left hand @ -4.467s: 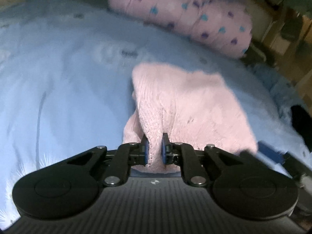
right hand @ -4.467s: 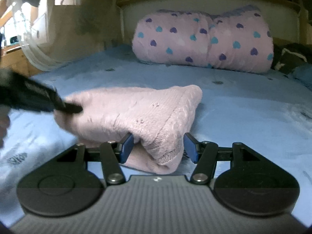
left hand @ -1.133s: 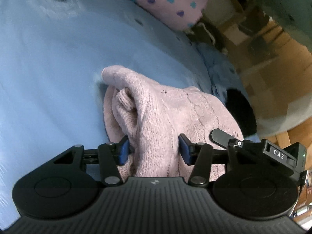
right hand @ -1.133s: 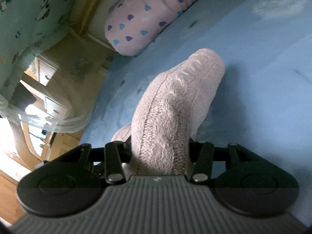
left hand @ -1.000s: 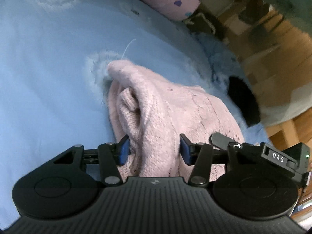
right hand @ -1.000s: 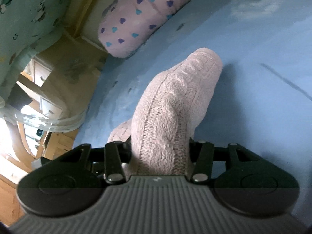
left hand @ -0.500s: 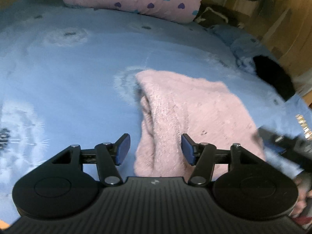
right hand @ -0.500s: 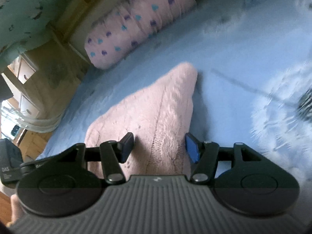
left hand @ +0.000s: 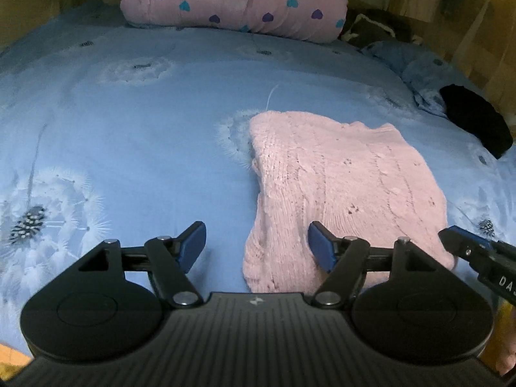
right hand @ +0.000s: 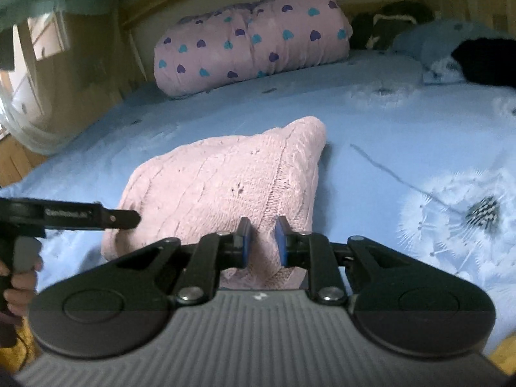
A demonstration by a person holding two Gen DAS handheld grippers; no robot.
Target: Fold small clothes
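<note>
Closest to me, my left gripper (left hand: 257, 246) now stands wide apart with nothing between its pads; a second ago it was clamped on the pink sweater (left hand: 338, 187). My right gripper (right hand: 261, 242) has gone the other way, from open half a second ago to pinched on the sweater's near corner. The sweater, which I held bunched up in the air a second ago, now lies flat as a folded rectangle on the blue bedsheet (left hand: 145, 135). I judge the fold is landed, with only a tidy-up tug remaining. Farther back sits the heart-print pillow (left hand: 232, 0).
</note>
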